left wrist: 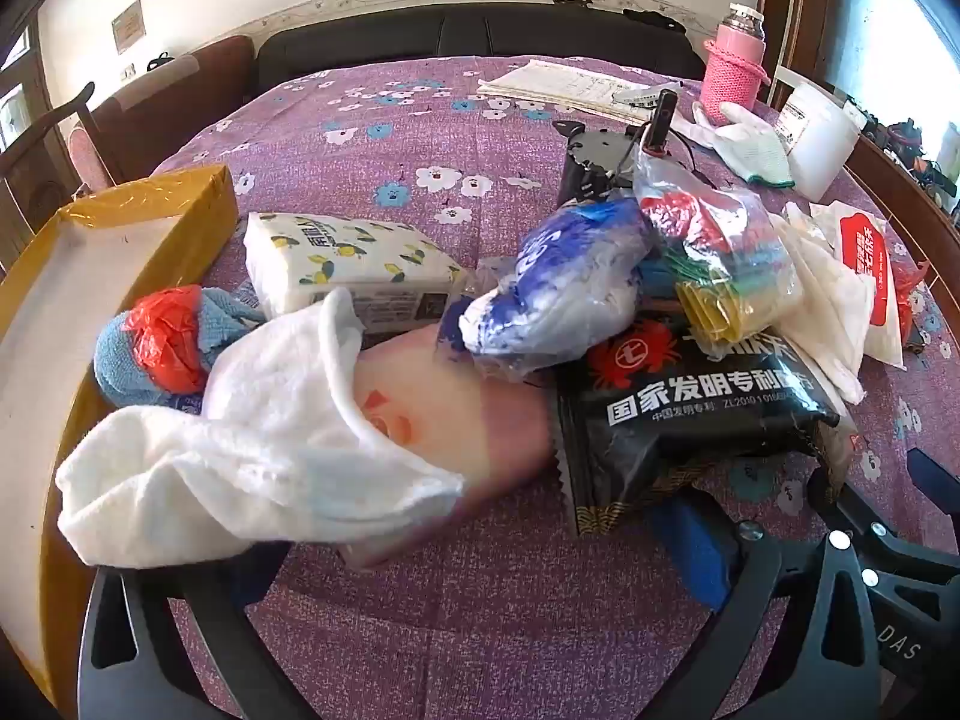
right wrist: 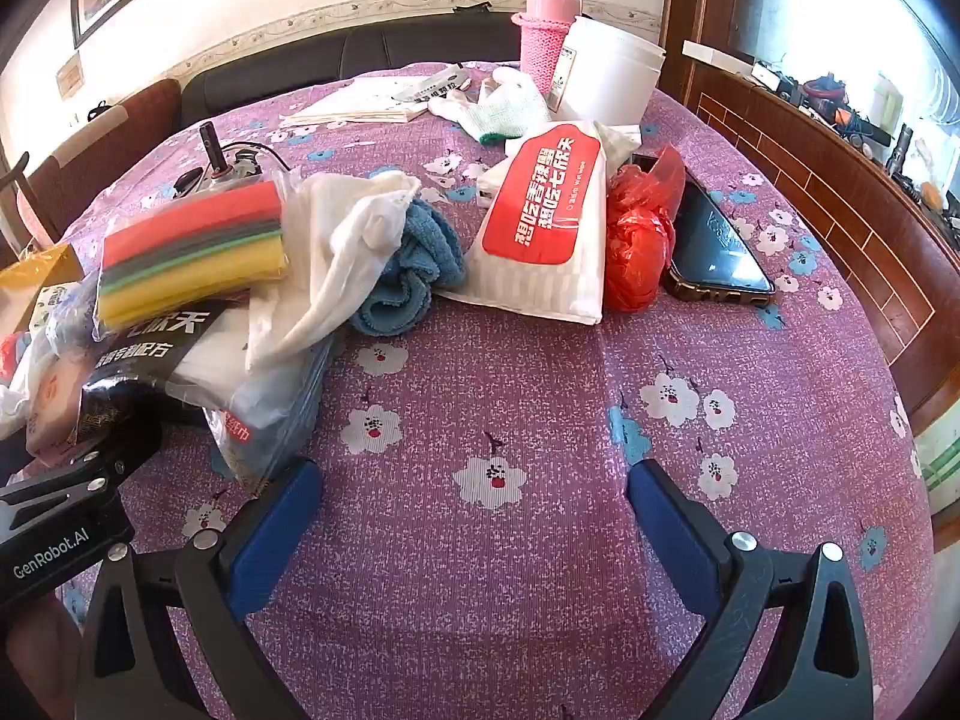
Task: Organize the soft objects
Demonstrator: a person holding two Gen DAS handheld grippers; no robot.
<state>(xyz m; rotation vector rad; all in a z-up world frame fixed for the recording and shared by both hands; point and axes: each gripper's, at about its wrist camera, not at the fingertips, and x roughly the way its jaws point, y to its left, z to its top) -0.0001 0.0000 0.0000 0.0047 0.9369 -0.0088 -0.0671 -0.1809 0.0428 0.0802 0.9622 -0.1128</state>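
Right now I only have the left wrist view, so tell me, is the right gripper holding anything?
Observer: No. The right gripper is open, with only tablecloth between its fingers.
Operator: What lies past the red-and-white pack?
Observer: Beside the red-and-white pack sits a crumpled red plastic bag, and a phone lies flat right behind that.
Operator: Anything soft near the white bag?
Observer: A blue towel is bunched against the white bag, between it and the pack.

Right hand-held gripper [right wrist: 474,516], blk frame, blue pads [right wrist: 273,531], silver screws, "GenRobot.AI" mark
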